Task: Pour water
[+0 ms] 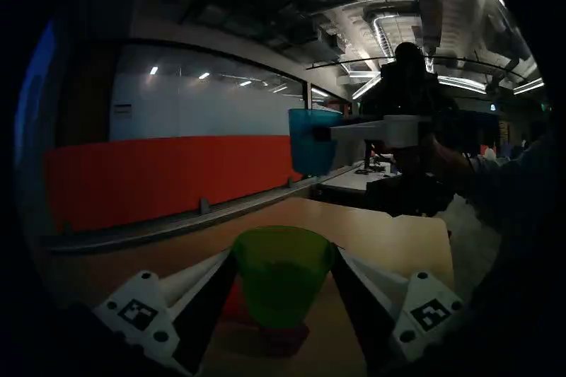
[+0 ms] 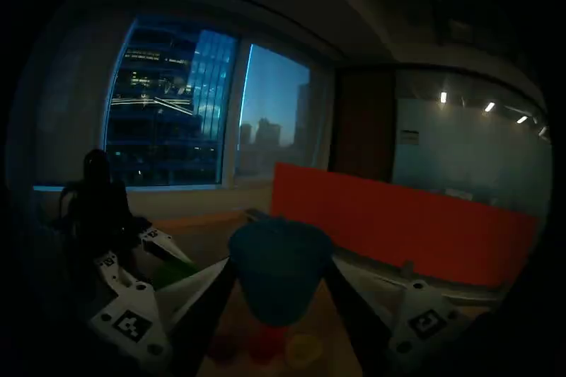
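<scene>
Clamping the green cup (image 1: 283,285) from both sides, the left gripper (image 1: 283,258) holds it upright and low over the wooden table (image 1: 396,235), its mouth open, I judge, to receive the pour. Up and to the right, the right gripper (image 1: 322,133) has both fingers pressed on the blue cup (image 1: 310,142), upright and well above the green one, apparently poised for tipping; whether it holds water I cannot tell. No brand reads on either cup, only square black-and-white markers (image 1: 138,313) on the fingers and a small sign (image 1: 122,109) on the glass wall, too small to read.
</scene>
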Available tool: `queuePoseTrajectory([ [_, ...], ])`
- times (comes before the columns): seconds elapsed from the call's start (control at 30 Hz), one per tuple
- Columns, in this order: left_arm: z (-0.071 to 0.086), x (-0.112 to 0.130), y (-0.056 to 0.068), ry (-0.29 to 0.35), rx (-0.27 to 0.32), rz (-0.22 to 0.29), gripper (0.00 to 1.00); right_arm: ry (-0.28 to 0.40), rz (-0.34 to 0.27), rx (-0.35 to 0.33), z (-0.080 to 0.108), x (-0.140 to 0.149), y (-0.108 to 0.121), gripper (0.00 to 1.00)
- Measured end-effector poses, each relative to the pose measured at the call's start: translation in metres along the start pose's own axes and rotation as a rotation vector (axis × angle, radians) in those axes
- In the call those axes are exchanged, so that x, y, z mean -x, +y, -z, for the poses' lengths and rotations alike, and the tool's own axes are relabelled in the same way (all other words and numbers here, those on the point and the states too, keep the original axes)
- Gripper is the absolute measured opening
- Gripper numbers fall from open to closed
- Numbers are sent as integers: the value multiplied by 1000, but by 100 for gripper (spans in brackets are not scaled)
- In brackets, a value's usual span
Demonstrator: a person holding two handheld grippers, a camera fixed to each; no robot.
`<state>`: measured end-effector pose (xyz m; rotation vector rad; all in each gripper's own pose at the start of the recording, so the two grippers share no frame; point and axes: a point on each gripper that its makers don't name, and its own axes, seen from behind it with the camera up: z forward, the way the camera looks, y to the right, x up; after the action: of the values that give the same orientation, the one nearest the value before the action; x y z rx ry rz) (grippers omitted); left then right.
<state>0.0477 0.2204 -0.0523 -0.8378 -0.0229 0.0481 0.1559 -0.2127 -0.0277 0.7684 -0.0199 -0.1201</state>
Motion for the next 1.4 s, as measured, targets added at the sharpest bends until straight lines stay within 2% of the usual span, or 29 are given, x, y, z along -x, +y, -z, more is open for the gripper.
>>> queuePoseTrajectory([
  [0.23,9,11,-15,-26,-38,-9,89,-17,-19,-2,8,23,7,89],
  [0.57,20,39,-34,-94,-78,-12,89,-50,-46,-10,17,58,19,90],
  [0.97,22,71,-48,-178,-91,-10,89,-145,-41,-58,23,110,17,90],
  [1.4,16,108,-57,-293,-84,-19,89,-247,-42,-101,23,152,20,91],
])
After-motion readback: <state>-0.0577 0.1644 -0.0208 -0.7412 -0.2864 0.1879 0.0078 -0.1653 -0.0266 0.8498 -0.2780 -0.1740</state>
